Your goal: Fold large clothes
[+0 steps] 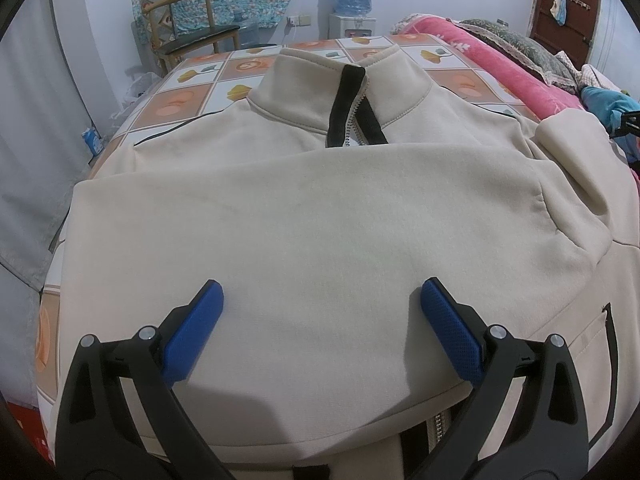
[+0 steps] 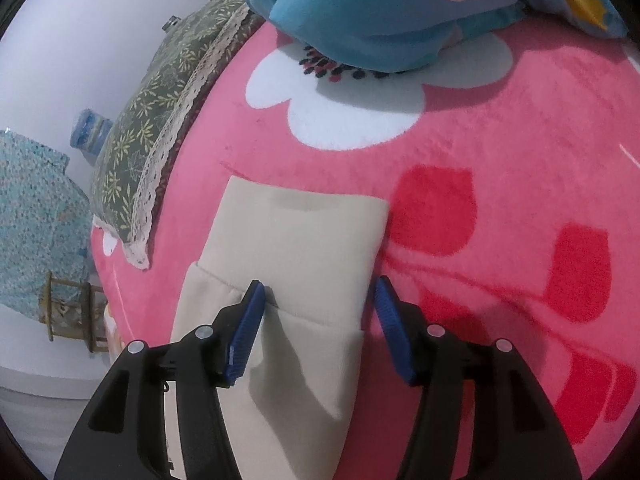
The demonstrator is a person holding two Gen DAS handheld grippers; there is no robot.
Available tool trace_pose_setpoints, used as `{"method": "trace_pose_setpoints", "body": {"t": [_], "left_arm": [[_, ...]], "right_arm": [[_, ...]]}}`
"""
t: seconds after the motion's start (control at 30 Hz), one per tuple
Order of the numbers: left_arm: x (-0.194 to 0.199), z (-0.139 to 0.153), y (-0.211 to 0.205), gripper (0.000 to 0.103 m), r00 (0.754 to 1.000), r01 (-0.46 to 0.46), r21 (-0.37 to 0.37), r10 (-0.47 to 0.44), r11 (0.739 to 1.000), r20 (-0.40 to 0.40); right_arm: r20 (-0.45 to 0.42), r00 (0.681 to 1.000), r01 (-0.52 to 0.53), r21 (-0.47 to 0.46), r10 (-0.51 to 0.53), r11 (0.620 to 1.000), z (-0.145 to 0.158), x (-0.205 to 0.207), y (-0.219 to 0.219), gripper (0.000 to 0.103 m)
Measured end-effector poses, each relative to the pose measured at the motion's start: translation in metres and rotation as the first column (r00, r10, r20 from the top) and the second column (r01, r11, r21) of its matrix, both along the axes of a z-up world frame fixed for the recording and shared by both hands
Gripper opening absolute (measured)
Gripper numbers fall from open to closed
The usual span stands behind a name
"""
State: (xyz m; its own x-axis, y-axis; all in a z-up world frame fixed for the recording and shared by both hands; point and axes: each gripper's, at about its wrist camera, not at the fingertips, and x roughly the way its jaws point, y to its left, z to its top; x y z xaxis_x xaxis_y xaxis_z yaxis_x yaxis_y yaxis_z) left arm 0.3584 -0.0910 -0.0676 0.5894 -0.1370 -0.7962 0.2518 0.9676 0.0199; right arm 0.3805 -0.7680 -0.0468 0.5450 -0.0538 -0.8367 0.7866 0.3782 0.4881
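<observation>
A large cream zip jacket [image 1: 304, 208] lies front up on a table with a tiled cloth [image 1: 188, 92]. One sleeve is folded across its chest. Its collar with black zip trim [image 1: 352, 108] points away. My left gripper [image 1: 322, 300] is open just above the folded sleeve, holding nothing. In the right wrist view the jacket's other sleeve cuff [image 2: 296, 236] lies on a pink blanket [image 2: 500, 168]. My right gripper [image 2: 320, 300] is open over the cuff seam, its left pad [image 2: 248, 320] touching the fabric and its right pad beside the cuff's edge.
A pink blanket [image 1: 516, 64], a green lace-edged pillow [image 2: 160, 120] and a blue garment [image 2: 380, 12] lie right of the table. A wooden chair [image 1: 188, 28] and a water dispenser [image 1: 354, 4] stand by the far wall. A small blue carton [image 1: 93, 141] sits on the floor at left.
</observation>
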Motion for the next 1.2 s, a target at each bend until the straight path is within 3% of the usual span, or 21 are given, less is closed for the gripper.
{"method": "trace_pose_setpoints", "body": {"t": [0.07,0.17,0.47,0.6,0.67,0.73,0.93,1.0,1.2], "left_arm": [[0.0,0.0,0.0,0.096,1.0,0.0,0.0,0.0,1.0,0.0],[0.0,0.0,0.0,0.096,1.0,0.0,0.0,0.0,1.0,-0.001],[0.0,0.0,0.0,0.096,1.0,-0.001,0.001,0.001,1.0,-0.001],[0.0,0.0,0.0,0.096,1.0,0.0,0.0,0.0,1.0,-0.003],[0.0,0.001,0.0,0.089,1.0,0.005,-0.002,-0.005,1.0,-0.002],[-0.001,0.004,0.0,0.074,1.0,0.011,-0.005,-0.011,1.0,0.011],[-0.006,0.023,0.014,0.061,0.999,-0.029,-0.033,0.03,0.999,0.025],[-0.009,0.026,0.025,0.057,0.999,-0.049,-0.045,0.05,0.998,0.011],[-0.014,0.028,0.062,0.029,0.994,-0.097,-0.133,0.091,0.986,-0.056]], "right_arm": [[-0.011,1.0,0.006,-0.021,-0.007,1.0,0.003,0.0,0.001,0.031],[0.016,1.0,0.014,-0.031,-0.013,0.999,0.008,-0.008,0.003,0.013],[0.094,0.99,-0.083,-0.189,0.102,0.979,0.072,-0.024,0.039,0.011],[0.124,0.973,-0.149,-0.296,0.193,0.943,0.117,-0.028,0.073,0.01],[0.143,0.963,-0.168,-0.344,0.229,0.924,0.139,-0.031,0.089,0.01],[0.159,0.948,-0.196,-0.396,0.277,0.897,0.163,-0.033,0.111,0.01],[0.174,0.876,-0.303,-0.527,0.45,0.794,0.224,-0.038,0.195,0.01],[0.151,0.846,-0.346,-0.574,0.512,0.742,0.24,-0.038,0.232,0.01],[0.086,0.725,-0.452,-0.689,0.683,0.567,0.27,-0.044,0.347,0.01]]}}
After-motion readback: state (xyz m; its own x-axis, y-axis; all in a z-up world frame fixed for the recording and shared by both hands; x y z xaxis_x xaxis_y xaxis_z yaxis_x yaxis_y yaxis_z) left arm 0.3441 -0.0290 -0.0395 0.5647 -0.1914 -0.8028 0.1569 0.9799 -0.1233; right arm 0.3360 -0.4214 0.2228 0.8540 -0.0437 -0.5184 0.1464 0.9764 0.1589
